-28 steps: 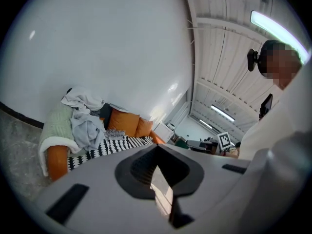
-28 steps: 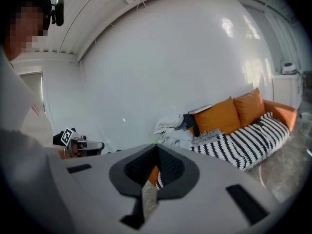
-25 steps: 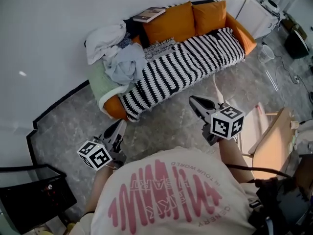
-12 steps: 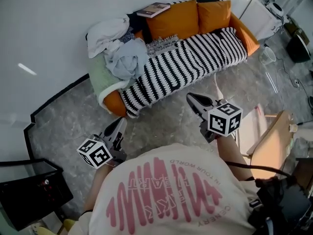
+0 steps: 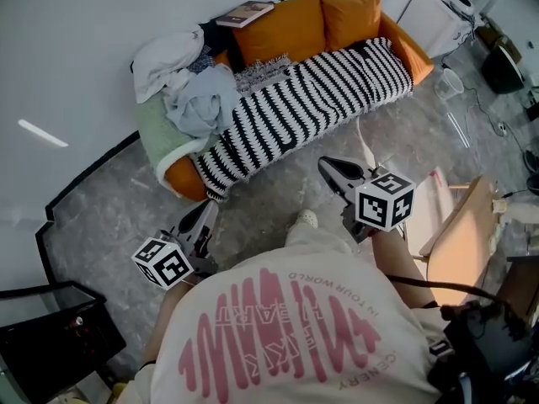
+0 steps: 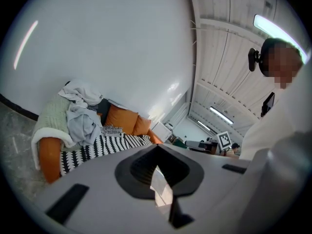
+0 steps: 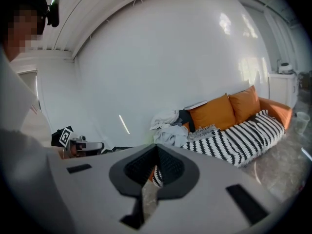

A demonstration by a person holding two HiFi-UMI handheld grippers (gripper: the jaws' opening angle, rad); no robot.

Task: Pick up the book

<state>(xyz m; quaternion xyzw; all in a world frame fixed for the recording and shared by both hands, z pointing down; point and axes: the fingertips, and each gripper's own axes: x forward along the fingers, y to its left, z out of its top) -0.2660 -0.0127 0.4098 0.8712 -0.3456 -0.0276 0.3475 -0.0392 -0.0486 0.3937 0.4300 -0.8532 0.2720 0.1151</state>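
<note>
Because the book point(image 5: 244, 13) lies flat on top of the sofa point(image 5: 418, 55) back, just beside the left orange cushion point(image 5: 286, 32) and close to the wall point(image 5: 84, 23), well apart from both of your tools, I judge the pick-up as not yet begun: the approach, the grip and the lift are all left to do. Below the book, a striped blanket point(image 5: 320, 99) covers the seat, and a pile of clothes point(image 5: 189, 91) is heaped on the end nearest your left side, just beside the book's corner. Your left hand-held gripper point(image 5: 205, 213) has its jaws together with nothing between them, and your right hand-held gripper point(image 5: 327, 167) is likewise closed and empty; both hover over the floor point(image 5: 109, 200) in front of the sofa, so you would need to open one before it can take the book. You have open floor between yourself and the sofa front. Mind the wooden frame point(image 5: 459, 234) close at your right and the dark cabinet point(image 5: 50, 335) at your lower left. Reaching the book means leaning over the seat, and the wall behind leaves little room past its far edge.
</note>
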